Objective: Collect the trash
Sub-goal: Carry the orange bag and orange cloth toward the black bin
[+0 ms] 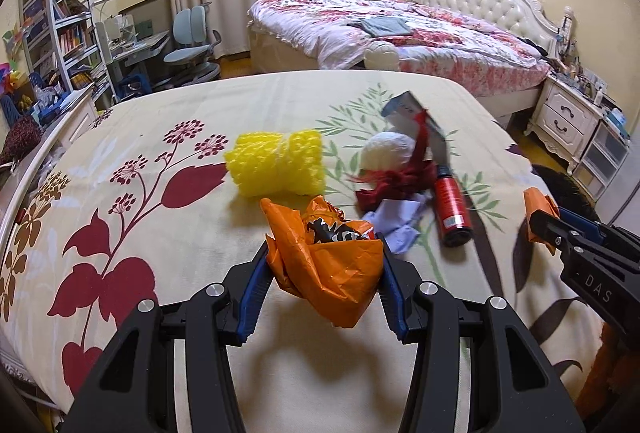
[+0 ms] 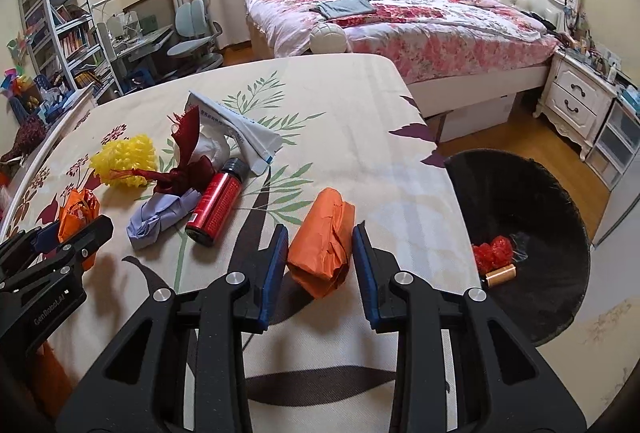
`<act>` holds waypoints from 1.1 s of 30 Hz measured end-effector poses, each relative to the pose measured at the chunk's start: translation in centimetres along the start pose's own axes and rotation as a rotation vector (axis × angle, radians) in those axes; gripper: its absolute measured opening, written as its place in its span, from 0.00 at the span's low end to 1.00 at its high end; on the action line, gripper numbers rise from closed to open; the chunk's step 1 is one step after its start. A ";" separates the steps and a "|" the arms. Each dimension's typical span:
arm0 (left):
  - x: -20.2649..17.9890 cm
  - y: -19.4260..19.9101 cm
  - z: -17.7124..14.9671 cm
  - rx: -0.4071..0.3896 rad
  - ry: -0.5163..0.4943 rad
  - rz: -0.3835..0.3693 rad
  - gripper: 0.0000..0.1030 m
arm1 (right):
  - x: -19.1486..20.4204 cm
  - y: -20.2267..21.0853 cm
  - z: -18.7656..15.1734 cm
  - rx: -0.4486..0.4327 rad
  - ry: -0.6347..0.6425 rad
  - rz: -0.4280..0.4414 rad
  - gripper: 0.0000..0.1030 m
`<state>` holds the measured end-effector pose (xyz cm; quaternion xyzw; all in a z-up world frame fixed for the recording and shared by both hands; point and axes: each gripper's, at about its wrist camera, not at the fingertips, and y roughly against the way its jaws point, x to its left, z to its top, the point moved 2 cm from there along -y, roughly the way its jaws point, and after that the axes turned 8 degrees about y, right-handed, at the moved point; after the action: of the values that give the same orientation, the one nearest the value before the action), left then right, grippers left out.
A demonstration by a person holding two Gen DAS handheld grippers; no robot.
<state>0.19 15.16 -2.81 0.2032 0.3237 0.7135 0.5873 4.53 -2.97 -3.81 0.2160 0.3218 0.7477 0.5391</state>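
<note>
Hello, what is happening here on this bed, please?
A person is clearing trash off a flowered bedcover with two hand-held grippers. The left gripper is shut on a crumpled orange wrapper; the right gripper grips an orange paper bundle. A red bottle, yellow foam net and other scraps remain. A black bin stands beside the bed.

Both grippers clamped on orange scraps

The left gripper (image 1: 326, 265) points forward and down, its blue pads pressed on a crumpled orange wrapper (image 1: 328, 269). The right gripper (image 2: 320, 253) tilts down likewise, its pads closed against a folded orange paper wad (image 2: 322, 241), lifted just above the surface beneath.
</note>
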 end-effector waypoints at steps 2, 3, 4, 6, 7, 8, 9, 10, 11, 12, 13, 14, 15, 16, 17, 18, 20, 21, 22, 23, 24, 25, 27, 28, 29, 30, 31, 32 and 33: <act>-0.8 0.3 -0.1 -0.006 -0.012 -0.014 0.48 | -0.5 0.5 -0.3 -0.006 -0.007 -0.011 0.31; -1.2 0.4 -0.1 -0.009 -0.018 -0.020 0.48 | -0.9 0.7 -0.5 -0.009 -0.014 -0.015 0.31; -1.6 0.6 -0.1 -0.012 -0.024 -0.026 0.48 | -1.2 0.9 -0.6 -0.011 -0.019 -0.017 0.31; -2.5 0.8 -0.2 -0.015 -0.034 -0.042 0.48 | -1.8 1.3 -0.8 -0.018 -0.028 -0.029 0.31; -2.9 0.9 -0.2 -0.017 -0.038 -0.052 0.48 | -2.2 1.5 -0.9 -0.021 -0.032 -0.034 0.31; -3.4 0.9 -0.1 -0.018 -0.042 -0.060 0.48 | -2.6 1.8 -1.0 -0.026 -0.039 -0.041 0.31; -3.9 1.0 -0.1 -0.019 -0.048 -0.069 0.48 | -3.0 2.0 -1.0 -0.029 -0.045 -0.047 0.31; -4.5 1.0 -0.1 -0.022 -0.056 -0.077 0.48 | -3.4 2.2 -1.1 -0.032 -0.049 -0.051 0.31; -5.1 1.1 -0.1 -0.024 -0.064 -0.084 0.48 | -3.9 2.3 -1.1 -0.035 -0.055 -0.059 0.31; -5.6 1.1 0.0 -0.027 -0.072 -0.092 0.48 | -4.4 2.4 -1.1 -0.038 -0.062 -0.067 0.31; -6.2 1.1 0.0 -0.029 -0.080 -0.101 0.48 | -4.9 2.5 -1.2 -0.041 -0.069 -0.074 0.31; -6.9 1.1 0.0 -0.030 -0.090 -0.110 0.48 | -5.4 2.6 -1.3 -0.043 -0.075 -0.080 0.31; -7.5 1.1 0.0 -0.031 -0.098 -0.120 0.48 | -5.9 2.7 -1.3 -0.045 -0.083 -0.087 0.31; -8.1 1.0 0.0 -0.034 -0.108 -0.128 0.48 | -6.6 2.8 -1.3 -0.047 -0.092 -0.096 0.31; -8.8 1.0 0.1 -0.035 -0.117 -0.137 0.48 | -7.0 2.8 -1.4 -0.049 -0.098 -0.103 0.31; -9.5 0.9 0.0 -0.036 -0.125 -0.145 0.48 | -7.6 2.9 -1.4 -0.050 -0.105 -0.112 0.31; -10.8 0.7 0.1 -0.038 -0.140 -0.161 0.48 | -8.7 2.9 -1.5 -0.052 -0.121 -0.131 0.31; -11.4 0.5 0.2 -0.039 -0.147 -0.169 0.48 | -9.1 2.9 -1.5 -0.052 -0.127 -0.138 0.31; -12.0 0.4 0.3 -0.038 -0.153 -0.177 0.48 | -9.6 2.9 -1.5 -0.053 -0.133 -0.146 0.31; -12.6 0.2 0.3 -0.037 -0.158 -0.184 0.48 | -10.2 2.9 -1.6 -0.054 -0.141 -0.156 0.31; -13.2 0.0 0.4 -0.037 -0.165 -0.191 0.48 | -10.8 2.8 -1.6 -0.054 -0.148 -0.164 0.31; -13.8 -0.2 0.5 -0.037 -0.171 -0.198 0.48 | -11.4 2.8 -1.7 -0.054 -0.156 -0.171 0.31; -15.0 -0.4 0.5 -0.039 -0.184 -0.212 0.48 | -12.6 2.7 -1.8 -0.053 -0.174 -0.190 0.31; -15.6 -0.6 0.6 -0.039 -0.191 -0.219 0.48 | -13.1 2.6 -1.8 -0.054 -0.182 -0.197 0.31; -16.3 -0.9 0.7 -0.038 -0.197 -0.226 0.48 | -13.6 2.5 -1.9 -0.054 -0.188 -0.203 0.31; -16.9 -1.1 0.8 -0.037 -0.204 -0.232 0.48 | -14.0 2.5 -1.9 -0.054 -0.193 -0.208 0.31; -17.5 -1.2 0.7 -0.036 -0.209 -0.237 0.48 | -14.5 2.5 -2.0 -0.054 -0.198 -0.214 0.31; -18.1 -1.4 0.7 -0.035 -0.216 -0.242 0.48 | -14.9 2.4 -2.0 -0.054 -0.204 -0.220 0.31; -18.6 -1.6 0.8 -0.034 -0.222 -0.244 0.48 | -15.3 2.3 -2.1 -0.053 -0.208 -0.225 0.31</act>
<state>6.12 -2.48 -1.68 0.2298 0.2668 0.6154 0.7052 6.63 -18.46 -3.28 0.2406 0.2663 0.6643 0.6557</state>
